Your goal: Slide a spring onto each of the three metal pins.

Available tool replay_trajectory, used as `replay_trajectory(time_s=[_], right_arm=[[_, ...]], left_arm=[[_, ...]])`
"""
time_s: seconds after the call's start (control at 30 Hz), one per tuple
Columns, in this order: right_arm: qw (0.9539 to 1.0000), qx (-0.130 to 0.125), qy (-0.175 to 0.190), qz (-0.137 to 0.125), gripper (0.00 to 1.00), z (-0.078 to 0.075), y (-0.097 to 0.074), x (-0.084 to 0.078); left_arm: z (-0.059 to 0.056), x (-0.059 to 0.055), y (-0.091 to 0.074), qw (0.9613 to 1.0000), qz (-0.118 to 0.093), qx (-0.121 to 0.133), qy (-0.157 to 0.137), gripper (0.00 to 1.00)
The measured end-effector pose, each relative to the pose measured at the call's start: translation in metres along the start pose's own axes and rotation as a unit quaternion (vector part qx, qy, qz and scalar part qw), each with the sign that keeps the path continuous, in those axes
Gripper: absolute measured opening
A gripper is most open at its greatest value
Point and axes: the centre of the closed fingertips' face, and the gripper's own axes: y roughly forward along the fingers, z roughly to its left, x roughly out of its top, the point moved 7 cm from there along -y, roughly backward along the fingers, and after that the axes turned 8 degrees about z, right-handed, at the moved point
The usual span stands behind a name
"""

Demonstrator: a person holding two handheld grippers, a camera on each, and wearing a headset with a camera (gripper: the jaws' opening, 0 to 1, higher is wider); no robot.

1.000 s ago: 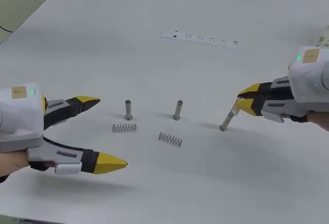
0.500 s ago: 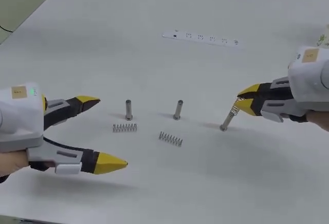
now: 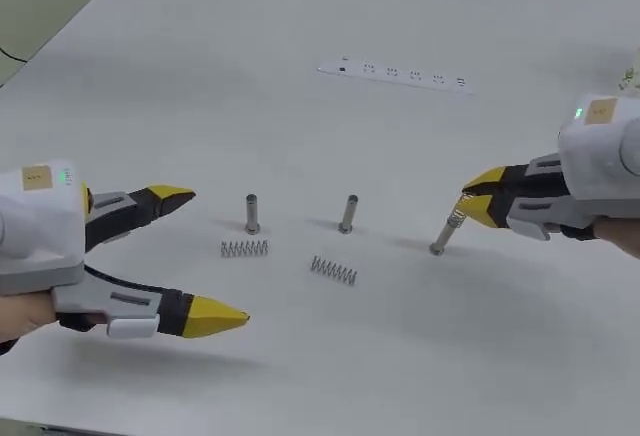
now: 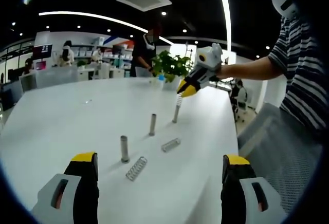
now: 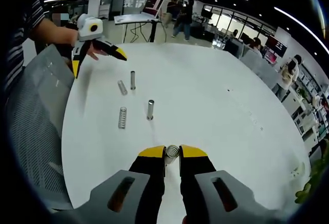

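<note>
- My right gripper (image 3: 466, 199) is closed on the held spring (image 5: 172, 152). In the right gripper view the coil's round end sits pinched between the two yellow tips.
- In the head view the held spring sits over the upper end of the right pin (image 3: 440, 240). That pin leans toward the right gripper, with its foot on the white table (image 3: 300, 16).
- I cannot tell how far down the pin the coil reaches; it looks bunched near the top.
- My left gripper (image 3: 220, 256) is spread wide and holds nothing. It hangs low over the near left part of the table, its tips pointing toward the row of pins.
- The left pin (image 3: 252, 213) stands upright and bare, near the left gripper's farther tip but apart from it.
- The middle pin (image 3: 348, 213) also stands upright and bare, between the left pin and the right pin.
- The first loose spring (image 3: 243, 248) lies flat on the table just in front of the left pin, on my side of it.
- The second loose spring (image 3: 333, 271) lies flat at a slight angle, on my side of the middle pin and a little to its left.
- The two loose springs are well apart, and neither one touches a pin.
- In the left gripper view the three pins run in a line away toward the right gripper, which a person's arm in a striped sleeve (image 4: 298, 64) holds.
- A white power strip (image 3: 400, 74) lies flat on the far part of the table, well apart from the pins.
</note>
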Motion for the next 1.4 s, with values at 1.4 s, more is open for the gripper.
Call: replay_trajectory(time_s=[1.4], right_arm=[[0.9991, 0.023, 0.018, 0.03, 0.07, 0.006, 0.035, -0.022]], left_arm=[[0.005, 0.001, -0.002, 1.0, -0.001, 0.008, -0.003, 0.98]])
